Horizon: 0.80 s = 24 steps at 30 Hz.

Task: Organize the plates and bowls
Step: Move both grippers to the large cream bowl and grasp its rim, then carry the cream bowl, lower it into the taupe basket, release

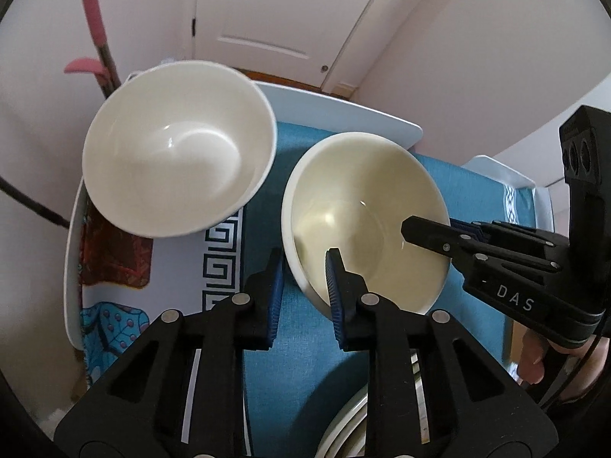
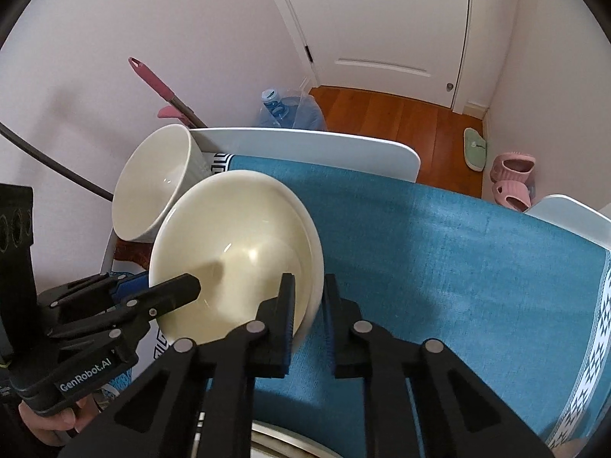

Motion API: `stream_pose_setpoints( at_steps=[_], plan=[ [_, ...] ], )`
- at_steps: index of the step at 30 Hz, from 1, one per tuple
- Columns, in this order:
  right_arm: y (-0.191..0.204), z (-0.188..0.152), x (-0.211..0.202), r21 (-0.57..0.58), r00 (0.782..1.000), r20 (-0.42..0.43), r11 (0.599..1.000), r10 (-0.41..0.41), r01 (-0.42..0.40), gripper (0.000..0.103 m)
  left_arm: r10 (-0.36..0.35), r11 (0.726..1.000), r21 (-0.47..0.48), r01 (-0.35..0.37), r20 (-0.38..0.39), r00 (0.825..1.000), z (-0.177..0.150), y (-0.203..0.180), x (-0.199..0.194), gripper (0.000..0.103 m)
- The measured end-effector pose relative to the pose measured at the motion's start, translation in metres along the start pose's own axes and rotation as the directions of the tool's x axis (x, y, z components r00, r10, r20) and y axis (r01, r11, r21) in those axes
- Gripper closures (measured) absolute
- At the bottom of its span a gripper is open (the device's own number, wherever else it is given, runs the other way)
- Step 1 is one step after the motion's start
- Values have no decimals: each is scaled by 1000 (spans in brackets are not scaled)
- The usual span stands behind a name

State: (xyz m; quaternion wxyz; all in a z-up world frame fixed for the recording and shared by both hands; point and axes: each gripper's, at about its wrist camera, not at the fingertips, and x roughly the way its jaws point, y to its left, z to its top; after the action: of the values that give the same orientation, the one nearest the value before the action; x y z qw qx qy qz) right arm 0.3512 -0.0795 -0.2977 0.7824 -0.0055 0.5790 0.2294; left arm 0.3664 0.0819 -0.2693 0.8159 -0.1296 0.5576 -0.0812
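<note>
We have both grippers straddling the rim of the empty cream bowl [image 1: 366, 221] mid-table on the blue cloth [image 2: 439, 252], left gripper [image 1: 305, 290] and right gripper [image 2: 309, 316] spread and not yet pinching, so next we judge a squeeze, then nesting into the empty white bowl [image 1: 179, 149] at the far left corner.

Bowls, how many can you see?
2. A white bowl at the table's far left, and a cream bowl beside it between both hand-held grippers. Others may be hidden.

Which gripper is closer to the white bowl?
Left. The left gripper straddles the cream bowl's rim on the side toward the white bowl; the right gripper straddles the opposite rim, farther away.
</note>
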Motion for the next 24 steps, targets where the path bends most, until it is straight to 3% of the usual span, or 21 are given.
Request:
stream_pose_setpoints(
  at_steps=[13,24],
  plan=[
    [-10,-8,-55,6,995,97,1000,-10,9,90,4,996,88,-12,81,997,0,-51,-54,84],
    [-46,-53,-159,24,976,216,999,-26,21,90,-33,986,169,7,149,988,-25,-161,-110,84]
  ],
)
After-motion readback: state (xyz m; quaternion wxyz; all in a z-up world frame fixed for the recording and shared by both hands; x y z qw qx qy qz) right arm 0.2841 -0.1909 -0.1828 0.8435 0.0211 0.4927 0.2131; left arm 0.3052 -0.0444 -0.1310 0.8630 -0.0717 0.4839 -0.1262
